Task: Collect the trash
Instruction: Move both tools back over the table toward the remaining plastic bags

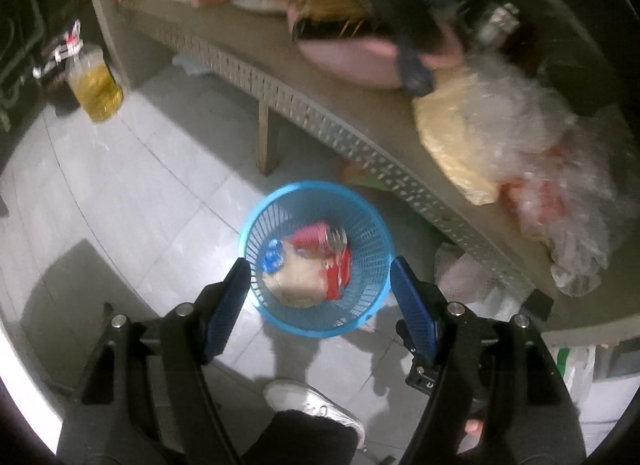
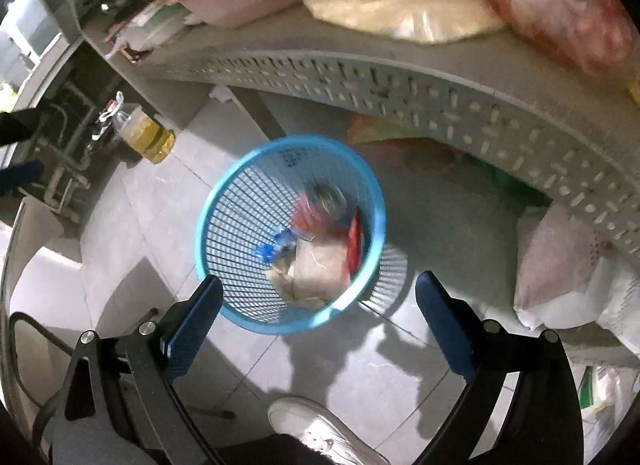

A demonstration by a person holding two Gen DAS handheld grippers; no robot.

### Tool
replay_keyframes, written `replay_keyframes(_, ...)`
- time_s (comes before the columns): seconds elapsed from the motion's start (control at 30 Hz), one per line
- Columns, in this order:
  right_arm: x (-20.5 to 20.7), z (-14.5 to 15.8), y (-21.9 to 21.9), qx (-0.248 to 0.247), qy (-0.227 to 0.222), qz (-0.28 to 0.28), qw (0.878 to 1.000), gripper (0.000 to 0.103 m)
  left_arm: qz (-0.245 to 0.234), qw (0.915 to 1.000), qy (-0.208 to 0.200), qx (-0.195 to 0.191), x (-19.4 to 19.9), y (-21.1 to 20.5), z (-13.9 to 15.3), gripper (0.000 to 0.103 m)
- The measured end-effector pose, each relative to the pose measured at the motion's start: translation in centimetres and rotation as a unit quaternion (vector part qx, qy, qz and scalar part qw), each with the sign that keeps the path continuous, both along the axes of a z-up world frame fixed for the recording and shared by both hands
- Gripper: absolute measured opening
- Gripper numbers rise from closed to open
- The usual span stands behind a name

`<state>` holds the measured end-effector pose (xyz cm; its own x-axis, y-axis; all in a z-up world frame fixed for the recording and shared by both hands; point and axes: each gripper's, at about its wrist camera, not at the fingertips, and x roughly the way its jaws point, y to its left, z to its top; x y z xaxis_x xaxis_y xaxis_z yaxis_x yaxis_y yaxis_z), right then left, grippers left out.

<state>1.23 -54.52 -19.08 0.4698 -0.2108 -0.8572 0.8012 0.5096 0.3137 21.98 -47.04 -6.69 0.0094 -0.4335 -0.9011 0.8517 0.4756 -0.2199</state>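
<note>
A blue mesh waste basket (image 1: 376, 233) stands on the tiled floor beside a grey table; it also fills the middle of the right wrist view as basket (image 2: 224, 201). Inside lie a red can (image 1: 320, 239), a beige crumpled bag (image 1: 298, 279), a blue wrapper (image 1: 273, 259) and red wrappers. My left gripper (image 1: 320, 269) hangs above the basket, open, nothing between its blue pads. My right gripper (image 2: 320, 283) is likewise over the basket, open and empty. In the right wrist view the can (image 2: 320, 201) and beige bag (image 2: 316, 269) show too.
The grey perforated table (image 1: 320, 113) carries a pink basin (image 1: 352, 57), a yellowish bag (image 1: 460, 137) and clear plastic bags (image 1: 560, 185). A bottle of yellow liquid (image 1: 96, 85) stands on the floor at left. A white shoe (image 1: 304, 405) is below. White sacks (image 2: 568, 277) sit under the table.
</note>
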Motion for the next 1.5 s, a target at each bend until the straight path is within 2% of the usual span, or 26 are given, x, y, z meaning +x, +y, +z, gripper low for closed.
replay_keyframes(0.27, -1.1, 3.2, 1.9, -0.034, 0.003, 0.019, 0.999, 0.094, -0.004, 0.9983, -0.038, -0.044, -1.7, 6.3, 6.7, 0.072)
replay_keyframes(0.47, -1.3, 6.6, 4.1, -0.082, 0.013, 0.041, 0.996, 0.094, 0.001, 0.9960, -0.063, -0.063, -3.1, 11.7, 9.9, 0.075)
replay_keyframes(0.77, -0.5, 14.5, 8.8, -0.192, 0.007, 0.096, 0.977, 0.097, 0.038, 0.9906, -0.091, -0.094, -3.9, 21.4, 13.8, 0.078)
replay_keyframes(0.9, 0.4, 17.5, 12.0, -0.248, 0.002, 0.138, 0.959, 0.097, 0.078, 0.9855, -0.107, -0.107, -3.9, 26.7, 15.2, 0.080)
replay_keyframes(1.0, 1.2, 19.1, 14.2, -0.268, -0.004, 0.165, 0.949, 0.097, 0.116, 0.9792, -0.118, -0.117, -3.8, 30.7, 15.9, 0.081)
replay_keyframes(1.13, 2.2, 21.3, 16.9, -0.276, -0.041, 0.216, 0.936, 0.097, 0.176, 0.9680, -0.124, -0.129, -3.4, 36.5, 16.6, 0.081)
replay_keyframes(1.23, 2.9, 22.7, 18.7, -0.270, -0.080, 0.251, 0.926, 0.097, 0.230, 0.9525, -0.146, -0.135, -3.1, 40.9, 17.6, 0.081)
replay_keyframes(1.37, 4.0, 23.9, 20.5, -0.236, -0.119, 0.283, 0.922, 0.097, 0.295, 0.9297, -0.172, -0.139, -3.2, 46.7, 18.6, 0.081)
replay_keyframes(1.5, 5.4, 24.3, 22.2, -0.193, -0.143, 0.312, 0.919, 0.097, 0.336, 0.9161, -0.175, -0.131, -3.2, 51.1, 18.5, 0.081)
